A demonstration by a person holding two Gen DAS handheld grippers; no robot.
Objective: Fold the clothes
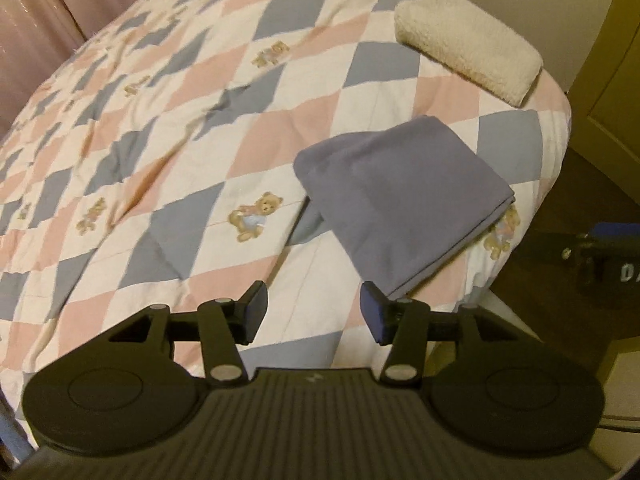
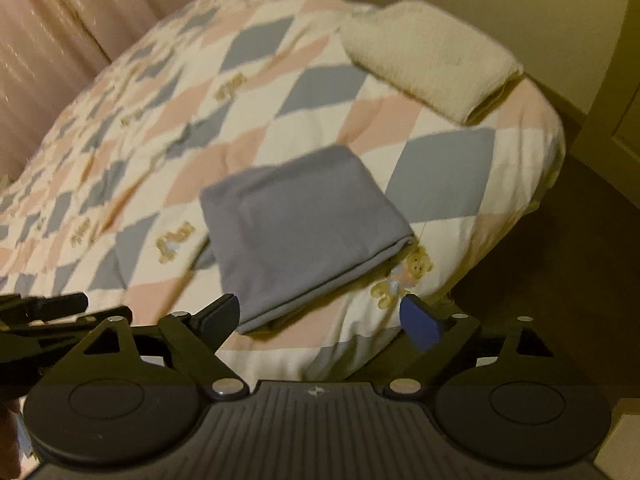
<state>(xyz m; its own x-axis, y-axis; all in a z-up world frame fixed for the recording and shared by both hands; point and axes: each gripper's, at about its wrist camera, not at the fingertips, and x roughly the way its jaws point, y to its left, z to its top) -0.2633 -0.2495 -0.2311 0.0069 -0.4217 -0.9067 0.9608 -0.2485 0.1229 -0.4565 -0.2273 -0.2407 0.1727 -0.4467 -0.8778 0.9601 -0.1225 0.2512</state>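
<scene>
A grey-blue garment point(image 1: 400, 196) lies folded into a compact rectangle near the bed's near right corner; in the right wrist view the same garment point(image 2: 300, 232) sits just ahead of the fingers. My left gripper point(image 1: 314, 312) is open above the quilt, its right pad close to the garment's near corner, nothing held. My right gripper point(image 2: 318, 320) is open wide at the bed's edge, its fingers straddling the garment's near edge without touching it. The other gripper shows at the right edge of the left wrist view and the left edge of the right wrist view.
The bed carries a quilt point(image 1: 160, 128) of pink, blue and white diamonds with teddy bears. A cream fleece fold point(image 1: 468, 44) lies at the far right corner, also seen as the cream fold point(image 2: 432, 60). Pink curtains point(image 2: 60, 40) hang behind. Dark floor point(image 2: 560, 260) lies right of the bed.
</scene>
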